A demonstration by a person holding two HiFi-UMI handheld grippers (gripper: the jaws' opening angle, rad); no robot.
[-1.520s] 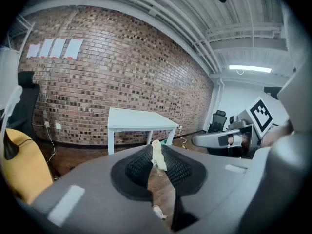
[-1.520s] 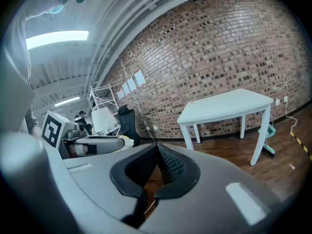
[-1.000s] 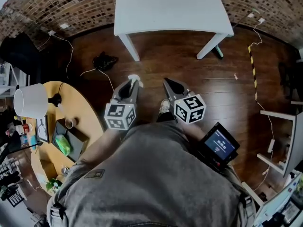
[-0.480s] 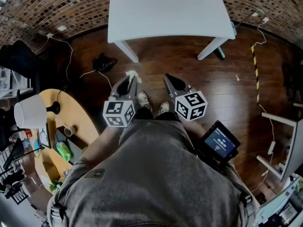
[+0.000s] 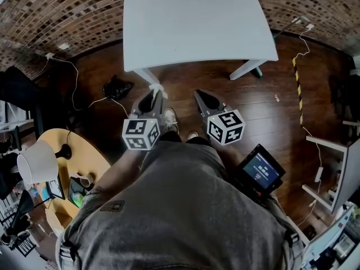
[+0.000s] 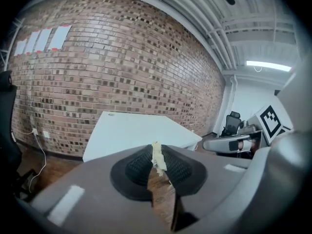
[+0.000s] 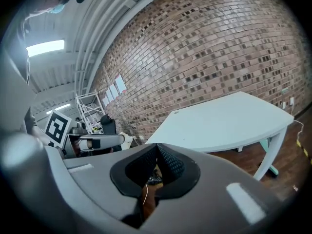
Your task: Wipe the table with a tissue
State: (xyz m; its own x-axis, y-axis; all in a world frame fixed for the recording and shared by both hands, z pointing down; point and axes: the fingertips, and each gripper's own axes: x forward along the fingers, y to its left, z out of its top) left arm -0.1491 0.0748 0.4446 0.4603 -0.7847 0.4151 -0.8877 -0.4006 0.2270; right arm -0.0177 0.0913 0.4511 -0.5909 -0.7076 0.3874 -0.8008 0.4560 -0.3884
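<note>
We count one tissue [image 6: 157, 156], and the left tongs [image 5: 153, 96] have it: their pads are pressed onto it, and only a small pale tuft shows above the tips. In the head view the tissue sits just left of centre, below the near edge of the bench [image 5: 197, 21]. It is over the wooden floor and not touching the bench top.

The right tongs [image 5: 201, 97] are pressed together with nothing between them.

We judge the tissue to be very light, soft and limp, and easy to tear if it is dragged hard or snagged on an edge. It won't slip once pinched, but so little of it shows past the tips that hard tongs may meet the surface before the paper does. A hold through the bunched middle, with more paper left free ahead of the tips, would wipe better.

The count is one tissue, one white bench filling the upper middle of the frame with nothing lying on it, and two tongs side by side.
</note>
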